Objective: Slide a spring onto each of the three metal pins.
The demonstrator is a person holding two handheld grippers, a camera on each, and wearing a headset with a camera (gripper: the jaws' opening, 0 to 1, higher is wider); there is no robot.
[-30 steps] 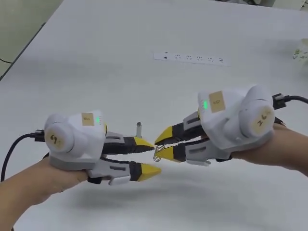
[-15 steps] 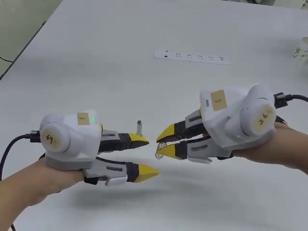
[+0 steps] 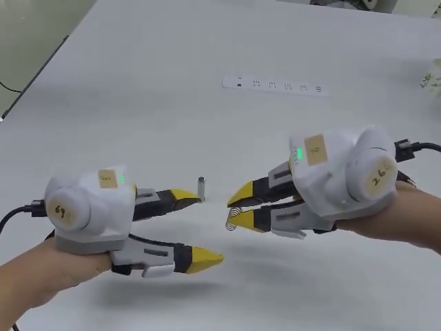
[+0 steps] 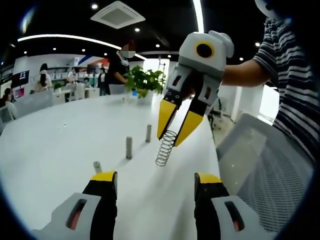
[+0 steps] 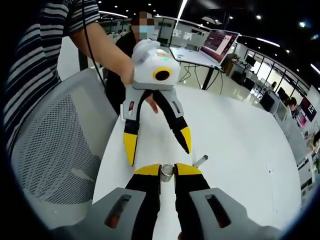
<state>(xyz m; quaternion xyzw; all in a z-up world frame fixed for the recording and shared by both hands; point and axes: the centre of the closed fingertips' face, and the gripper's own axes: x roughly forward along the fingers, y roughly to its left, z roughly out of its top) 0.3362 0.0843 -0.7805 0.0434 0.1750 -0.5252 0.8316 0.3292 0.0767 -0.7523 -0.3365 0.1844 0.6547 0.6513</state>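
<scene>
Three short metal pins (image 4: 128, 147) stand upright in a loose row on the smooth white table (image 3: 138, 83). They are plain grey cylinders, each apart from the next. In the left gripper view the middle one looks ridged, though it is too small to be sure.

Close beside them is the right gripper (image 3: 238, 207), a rounded white plastic shell with black arms that taper to pointed yellow tips. Its jaws are drawn narrow and pinch a spring (image 3: 232, 221) by one end. The spring is a thin, open coil of bright wire that hangs tilted below the tips, near the pins but on none of them. Whether its free end touches the tabletop I cannot tell.

Facing it tip to tip is the left gripper (image 3: 203, 227), built the same way, with its jaws spread wide and nothing between them. One pin stands just past its upper tip.

Farther back on the table lies a flat white power strip (image 3: 272, 84).
</scene>
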